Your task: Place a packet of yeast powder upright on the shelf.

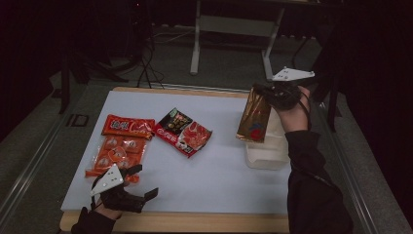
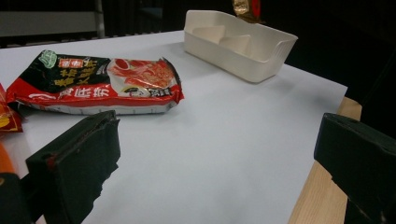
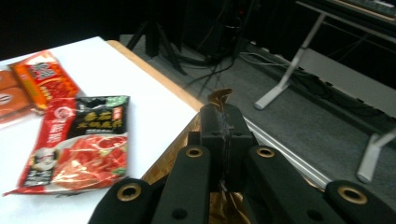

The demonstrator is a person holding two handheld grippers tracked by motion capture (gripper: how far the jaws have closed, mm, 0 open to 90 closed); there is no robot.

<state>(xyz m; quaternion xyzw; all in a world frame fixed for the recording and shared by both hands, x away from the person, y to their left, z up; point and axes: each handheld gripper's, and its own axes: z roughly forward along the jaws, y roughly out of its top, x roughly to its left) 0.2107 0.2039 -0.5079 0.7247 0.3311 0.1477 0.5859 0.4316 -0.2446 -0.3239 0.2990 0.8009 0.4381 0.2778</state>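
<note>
- So, the right tool (image 1: 269, 92) is clenched on the gold packet (image 1: 254, 117), held above the white tray (image 1: 265, 157).
- Left tool (image 1: 139, 187) is released; three packets (image 1: 182, 131) wait on the table (image 1: 219, 170).

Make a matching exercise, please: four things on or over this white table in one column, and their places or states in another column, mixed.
1. shiny gold foil packet
2. white plastic tray
3. red-and-black snack bag
4. left gripper

a. open, at the near table edge
b. lying flat mid-table
c. pinched by the right gripper
d. below the hanging packet

Pairs: 1-c, 2-d, 3-b, 4-a
</note>
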